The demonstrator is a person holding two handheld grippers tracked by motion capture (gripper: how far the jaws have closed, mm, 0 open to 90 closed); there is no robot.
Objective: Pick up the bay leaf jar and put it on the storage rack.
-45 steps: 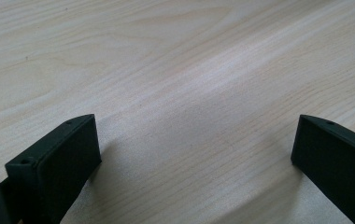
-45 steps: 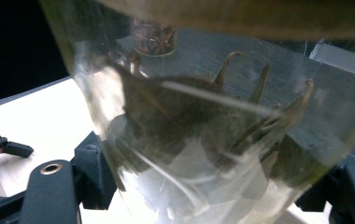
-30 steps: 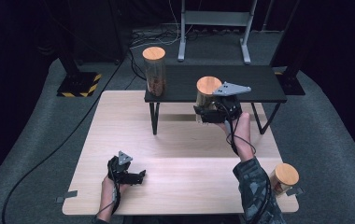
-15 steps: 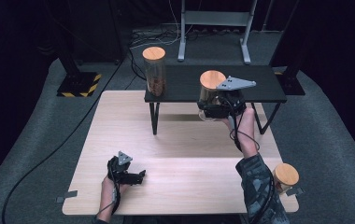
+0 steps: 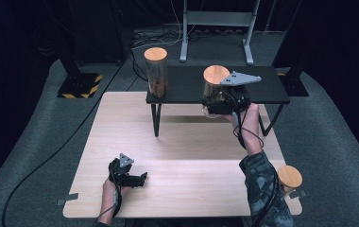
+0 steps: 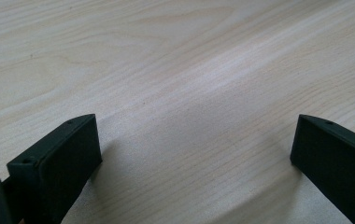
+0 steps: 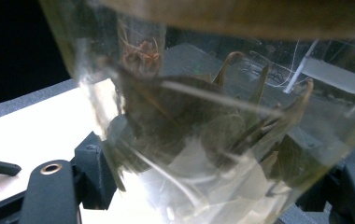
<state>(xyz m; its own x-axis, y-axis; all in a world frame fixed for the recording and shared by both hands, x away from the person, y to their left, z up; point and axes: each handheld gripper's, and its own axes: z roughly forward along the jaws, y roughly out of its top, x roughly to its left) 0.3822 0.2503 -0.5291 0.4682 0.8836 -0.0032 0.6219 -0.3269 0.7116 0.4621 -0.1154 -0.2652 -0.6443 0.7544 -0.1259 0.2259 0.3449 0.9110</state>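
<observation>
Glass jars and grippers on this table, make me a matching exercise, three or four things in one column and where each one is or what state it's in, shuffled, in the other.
Column one:
1. jar of dried leaves
2. jar with reddish-brown contents
3. third jar
4. left gripper

Column two:
A. stands at the left end of the black shelf
B. rests open on the light wooden table
C. clamped in the right gripper at the shelf's front edge
D. stands at the table's near right corner

Pairs: 1-C, 2-A, 3-D, 4-B
</observation>
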